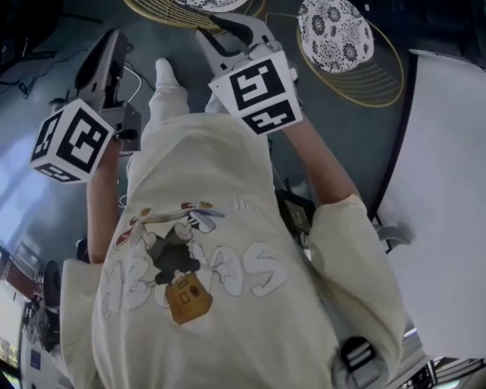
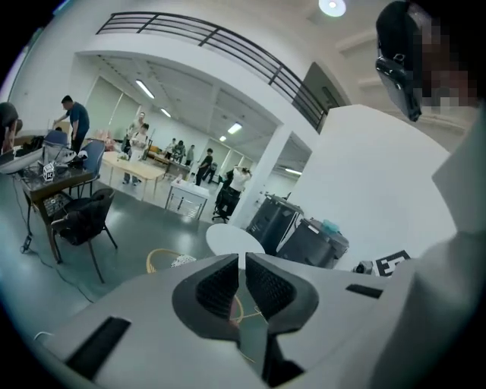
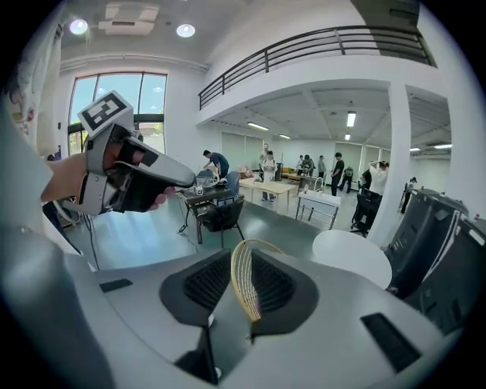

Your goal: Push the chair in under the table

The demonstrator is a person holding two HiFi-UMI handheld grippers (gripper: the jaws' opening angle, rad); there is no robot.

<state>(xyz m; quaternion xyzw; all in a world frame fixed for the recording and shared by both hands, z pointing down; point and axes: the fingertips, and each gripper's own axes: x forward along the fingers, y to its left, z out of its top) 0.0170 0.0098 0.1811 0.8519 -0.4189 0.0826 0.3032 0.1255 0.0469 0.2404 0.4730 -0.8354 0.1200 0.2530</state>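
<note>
grey floor point(image 1: 45, 152) spreads across the head view, and the big white table point(image 1: 448, 190) fills the right side, a dark rim curving down its left edge. the person's cream shirt point(image 1: 228, 251) with a cartoon print takes up the middle.

at the far edge there's the gold wire chair point(image 1: 357, 72) with a round patterned cushion point(image 1: 334, 34) on its seat. it stands just left of the table, out in the open, not tucked under it. a second wire chair point(image 1: 190, 14) peeks in further left, mostly cut off by the frame.

both claws are up in front of the chest, marker cubes turned to the head camera.

left claw point(image 2: 243, 262): jaws almost together, just a thin slit between the ribbed pads, and nothing in it.

right claw point(image 3: 241, 266): jaws spread with a clear gap. a gold wire chair back shows through that gap, beyond the tips. the pads aren't pressing on it, so this claw holds nothing. which of the two chairs that is, i can't tell.

in the right gripper view the left claw sits high at the left, wrapped in the person's hand point(image 3: 68, 178). far across the room, a dark office chair point(image 3: 222, 215) stands by a desk, with people point(image 3: 216, 163) behind it.
</note>
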